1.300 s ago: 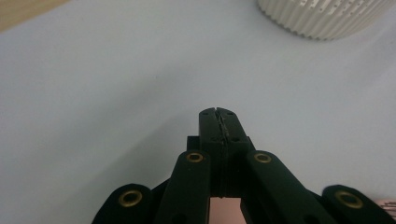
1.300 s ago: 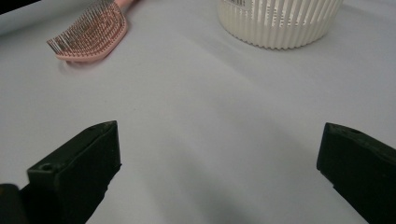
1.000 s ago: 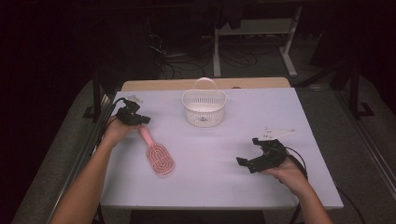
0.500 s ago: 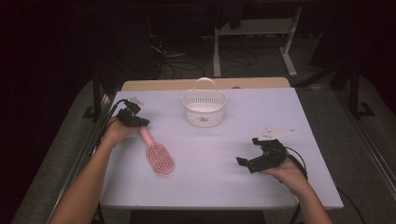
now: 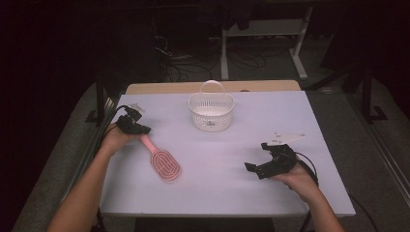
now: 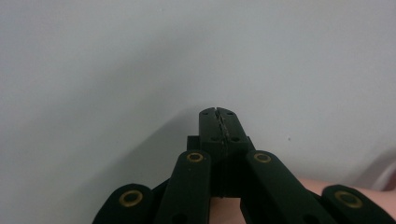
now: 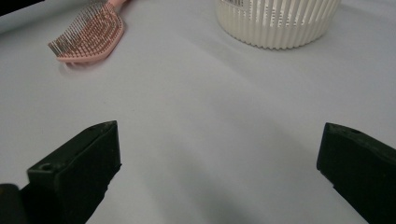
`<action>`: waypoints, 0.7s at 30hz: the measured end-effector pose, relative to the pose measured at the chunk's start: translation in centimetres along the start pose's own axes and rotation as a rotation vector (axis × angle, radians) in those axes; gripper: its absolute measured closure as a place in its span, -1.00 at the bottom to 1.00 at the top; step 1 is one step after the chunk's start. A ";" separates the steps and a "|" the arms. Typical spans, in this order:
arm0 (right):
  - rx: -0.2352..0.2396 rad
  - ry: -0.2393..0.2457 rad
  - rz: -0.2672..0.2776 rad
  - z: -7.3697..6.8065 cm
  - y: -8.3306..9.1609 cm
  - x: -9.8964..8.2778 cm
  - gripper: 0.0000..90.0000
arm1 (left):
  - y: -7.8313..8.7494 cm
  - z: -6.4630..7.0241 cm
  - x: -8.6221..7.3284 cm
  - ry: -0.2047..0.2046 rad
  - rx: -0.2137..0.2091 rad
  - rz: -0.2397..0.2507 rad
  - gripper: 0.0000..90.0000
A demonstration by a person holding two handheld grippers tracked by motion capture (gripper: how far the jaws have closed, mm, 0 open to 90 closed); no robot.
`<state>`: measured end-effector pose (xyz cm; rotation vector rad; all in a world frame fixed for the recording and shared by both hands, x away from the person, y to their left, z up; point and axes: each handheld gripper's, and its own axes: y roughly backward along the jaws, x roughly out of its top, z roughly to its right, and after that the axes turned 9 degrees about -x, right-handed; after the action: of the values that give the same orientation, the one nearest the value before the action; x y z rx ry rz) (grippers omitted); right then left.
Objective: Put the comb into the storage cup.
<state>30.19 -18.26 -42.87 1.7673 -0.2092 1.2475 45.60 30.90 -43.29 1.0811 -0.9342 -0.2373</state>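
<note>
A pink hairbrush (image 5: pixel 166 164) lies bristles up on the white table (image 5: pixel 241 193), left of centre, with its handle pointing back-left. My left gripper (image 5: pixel 131 123) hovers at the handle's end; its jaws are shut flat together with nothing between them (image 6: pixel 218 114). A white slatted basket (image 5: pixel 211 112) with a hoop handle stands at the back centre. My right gripper (image 5: pixel 256 156) rests near the front right, wide open (image 7: pixel 219 163), aimed across the table at the hairbrush (image 7: pixel 91 32) and basket (image 7: pixel 278 21).
A wooden table edge (image 5: pixel 169 88) runs behind the white surface. Cables and white stand legs (image 5: pixel 261 29) lie on the dark floor beyond. Bare table stretches between the brush and my right gripper.
My left gripper has shifted slightly nearer along the brush handle. The brush, the basket and my right gripper have stayed where they were.
</note>
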 end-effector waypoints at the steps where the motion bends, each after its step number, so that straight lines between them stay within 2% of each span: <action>1: 0.000 0.001 0.001 0.0 0.0 0.0 -1.00 | 0.0 0.1 -0.1 -0.003 -0.001 -0.004 1.00; 6: -0.001 0.001 0.000 0.0 0.0 0.0 -1.00 | 0.3 0.3 -0.7 -0.009 0.005 -0.026 1.00; 15: -0.002 0.001 -0.001 0.0 0.0 0.0 -1.00 | 1.4 0.2 -2.2 0.012 0.005 -0.041 1.00; 21: -0.001 0.000 0.000 0.0 0.0 0.1 -1.00 | 2.2 0.4 -3.4 0.012 -0.004 -0.048 1.00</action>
<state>30.22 -18.18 -42.84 1.7665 -0.2100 1.2473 42.67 33.75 -43.24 1.1007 -0.8979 -0.2719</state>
